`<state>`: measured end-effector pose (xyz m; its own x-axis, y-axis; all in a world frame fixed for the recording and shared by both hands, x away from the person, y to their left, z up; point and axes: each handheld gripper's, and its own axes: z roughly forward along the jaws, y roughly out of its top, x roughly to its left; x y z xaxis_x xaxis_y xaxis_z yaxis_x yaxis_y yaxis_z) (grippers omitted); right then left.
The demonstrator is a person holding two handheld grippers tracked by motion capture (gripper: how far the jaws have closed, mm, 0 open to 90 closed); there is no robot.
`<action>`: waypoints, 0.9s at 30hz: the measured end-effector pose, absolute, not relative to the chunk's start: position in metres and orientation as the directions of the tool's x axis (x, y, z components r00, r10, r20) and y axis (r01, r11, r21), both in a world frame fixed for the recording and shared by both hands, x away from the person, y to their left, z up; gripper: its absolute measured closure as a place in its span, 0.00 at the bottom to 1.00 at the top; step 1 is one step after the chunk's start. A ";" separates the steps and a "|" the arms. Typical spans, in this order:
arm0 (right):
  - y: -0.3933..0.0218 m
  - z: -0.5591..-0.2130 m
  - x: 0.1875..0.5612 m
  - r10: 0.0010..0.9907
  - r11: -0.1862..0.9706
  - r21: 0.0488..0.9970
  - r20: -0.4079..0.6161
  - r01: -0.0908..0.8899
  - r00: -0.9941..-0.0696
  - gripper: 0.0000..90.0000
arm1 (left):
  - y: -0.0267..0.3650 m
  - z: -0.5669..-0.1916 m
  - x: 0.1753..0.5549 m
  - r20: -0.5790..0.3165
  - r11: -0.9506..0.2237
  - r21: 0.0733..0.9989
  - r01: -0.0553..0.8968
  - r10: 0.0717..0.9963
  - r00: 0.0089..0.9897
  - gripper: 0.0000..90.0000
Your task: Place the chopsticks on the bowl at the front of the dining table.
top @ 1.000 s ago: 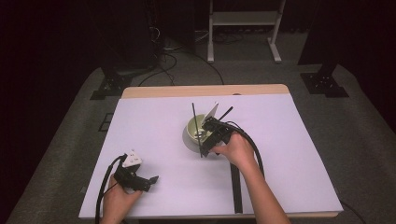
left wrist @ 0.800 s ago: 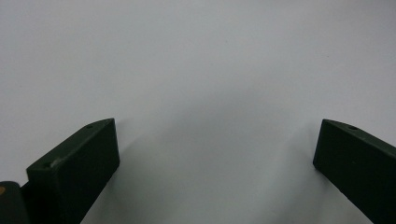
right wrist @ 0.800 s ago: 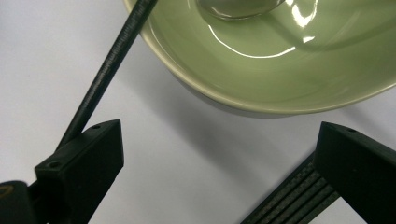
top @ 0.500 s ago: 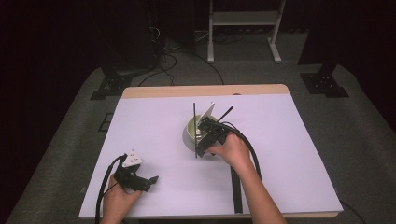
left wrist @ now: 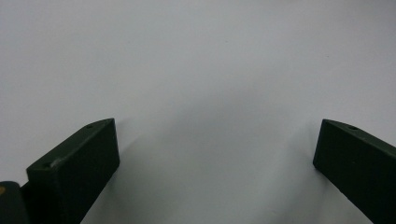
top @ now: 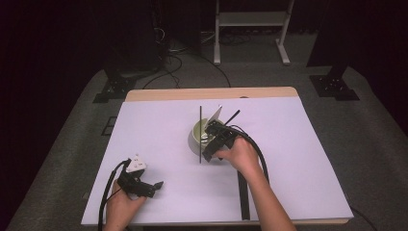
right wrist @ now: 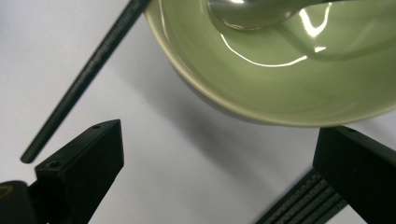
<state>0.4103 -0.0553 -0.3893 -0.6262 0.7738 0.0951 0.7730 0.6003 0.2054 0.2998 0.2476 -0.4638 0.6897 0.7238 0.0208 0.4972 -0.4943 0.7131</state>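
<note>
A pale green bowl (top: 196, 135) stands mid-table and holds a shiny spoon (right wrist: 252, 11); a white handle (top: 215, 114) sticks up from it. One black chopstick (top: 200, 130) runs along the bowl's left side, its tip (right wrist: 28, 156) resting on the table. A second chopstick (top: 232, 117) leans out at the back right. My right gripper (top: 211, 144) is open at the bowl's near rim, nothing between its jaws (right wrist: 215, 177). My left gripper (top: 153, 186) stands open over bare table (left wrist: 215, 93) at the front left.
The white table sheet (top: 298, 159) spreads wide on all sides of the bowl. A long black ridged strip (top: 243, 195) lies near the front edge under my right forearm, its end by the right jaw (right wrist: 303, 200). Stands and cables sit on the floor beyond.
The right gripper has shifted slightly left and nearer along the bowl's front rim. The left chopstick now reaches farther down past the bowl. The left gripper has not moved.
</note>
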 end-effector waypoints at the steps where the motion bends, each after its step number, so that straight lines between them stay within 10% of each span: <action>1: -0.057 -0.389 0.410 0.777 0.597 0.206 0.094 0.775 -0.623 0.01 | 0.248 -0.464 0.300 0.021 -0.494 0.713 0.497 0.724 0.690 0.00; 27: -0.128 -0.380 0.400 0.805 0.560 0.263 0.051 0.786 -0.590 0.01 | 0.247 -0.464 0.300 0.019 -0.493 0.714 0.498 0.724 0.689 0.00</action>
